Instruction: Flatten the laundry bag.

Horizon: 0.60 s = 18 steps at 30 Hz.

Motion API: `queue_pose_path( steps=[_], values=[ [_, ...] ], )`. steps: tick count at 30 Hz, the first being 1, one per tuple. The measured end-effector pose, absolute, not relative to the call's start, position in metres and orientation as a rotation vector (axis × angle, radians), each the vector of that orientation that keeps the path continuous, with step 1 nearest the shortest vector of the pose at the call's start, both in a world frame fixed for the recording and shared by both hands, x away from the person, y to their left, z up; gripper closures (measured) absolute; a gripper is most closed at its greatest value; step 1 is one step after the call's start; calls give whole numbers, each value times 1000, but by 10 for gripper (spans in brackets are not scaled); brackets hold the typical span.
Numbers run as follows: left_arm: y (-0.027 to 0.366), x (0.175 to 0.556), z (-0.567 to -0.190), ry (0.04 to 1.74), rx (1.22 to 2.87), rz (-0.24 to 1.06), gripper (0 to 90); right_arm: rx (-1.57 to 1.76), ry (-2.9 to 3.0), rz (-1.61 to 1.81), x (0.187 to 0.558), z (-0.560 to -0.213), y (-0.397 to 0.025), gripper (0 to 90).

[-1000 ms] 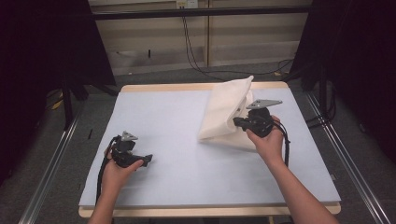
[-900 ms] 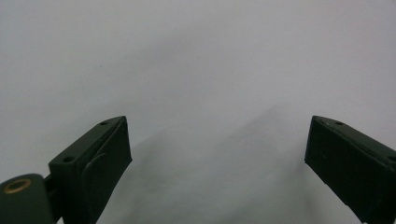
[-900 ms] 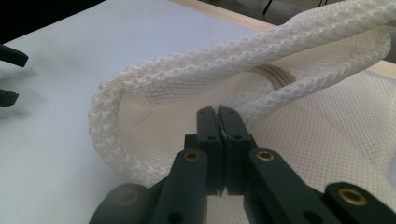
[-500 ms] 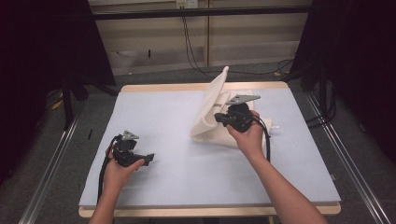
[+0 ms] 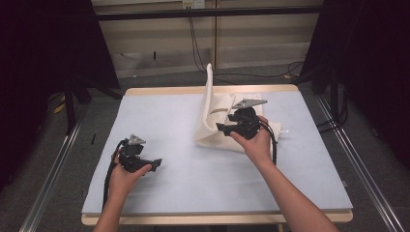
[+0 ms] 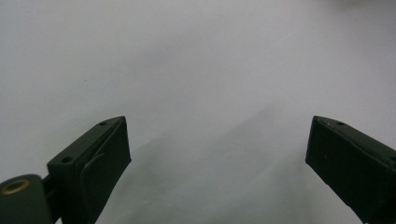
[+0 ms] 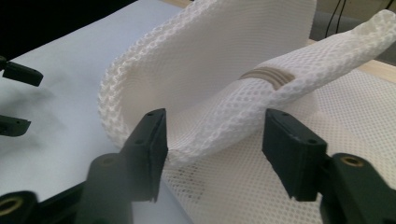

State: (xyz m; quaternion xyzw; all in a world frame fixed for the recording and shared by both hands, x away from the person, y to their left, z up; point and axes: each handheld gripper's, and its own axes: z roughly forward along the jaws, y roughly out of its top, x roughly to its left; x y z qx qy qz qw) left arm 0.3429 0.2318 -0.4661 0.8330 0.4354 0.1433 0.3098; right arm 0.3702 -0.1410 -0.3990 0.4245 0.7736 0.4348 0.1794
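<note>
Two grippers work over the pale blue table [image 5: 159, 203]. In the high view we see the right gripper [image 5: 223, 128] toward two o'clock from the table's middle, at the white mesh bag [image 5: 209, 104], whose one side stands up while the rest lies flat on the table under it. Along the right gripper view, its jaws stand apart around a rolled fold of the mesh bag [image 7: 224, 60], not closed on it. Our left gripper [image 5: 155, 165] rests low at eight o'clock, well apart from the bag, jaws spread wide over bare table [image 6: 196, 70], holding nothing.
</note>
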Motion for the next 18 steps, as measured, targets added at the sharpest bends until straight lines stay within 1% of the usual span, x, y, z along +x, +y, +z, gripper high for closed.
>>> queue_pose_path(
  steps=[6,9,10,18],
  values=[
    [230,343,-467,1149,2204,376,62,1215,2172,1232,370,-396,-146,323],
    [229,343,-467,1142,2222,399,62,1217,2161,1252,369,-394,-148,313],
    [229,343,-466,1143,2224,385,62,1229,2156,1264,369,-393,-150,297],
    [227,343,-466,1142,2211,383,62,1241,2155,1235,364,-389,-166,280]
  ],
)
